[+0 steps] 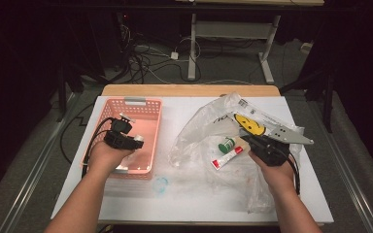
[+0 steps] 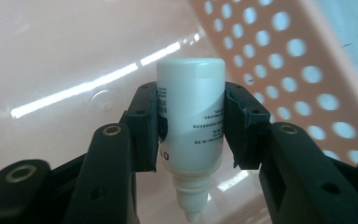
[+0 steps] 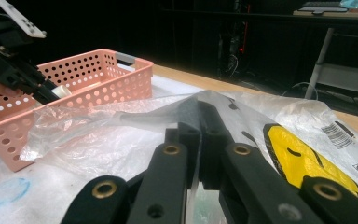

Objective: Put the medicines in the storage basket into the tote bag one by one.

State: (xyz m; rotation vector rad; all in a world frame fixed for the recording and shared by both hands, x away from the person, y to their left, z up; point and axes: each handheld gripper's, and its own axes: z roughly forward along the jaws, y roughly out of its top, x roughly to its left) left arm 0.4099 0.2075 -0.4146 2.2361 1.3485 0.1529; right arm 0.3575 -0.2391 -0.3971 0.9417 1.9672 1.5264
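My left gripper (image 1: 137,142) hangs over the pink basket (image 1: 148,104), shut on a small white dropper bottle (image 2: 191,121). The bottle points nozzle down between the pads, above the basket floor (image 2: 51,56). My right gripper (image 1: 246,139) is shut on the edge of a clear plastic bag (image 1: 199,128) with a yellow smiley print (image 1: 249,124); the film (image 3: 121,126) is pinched between the jaws and lifted. Inside the bag lie a green-capped bottle (image 1: 226,144) and a red and white tube (image 1: 227,157).
The basket stands on the left of the white table top (image 1: 175,189). A faint blue ring mark (image 1: 161,184) lies near the front middle. Beyond the table's far wooden edge (image 1: 189,90) are cables and desk legs on a dark floor.
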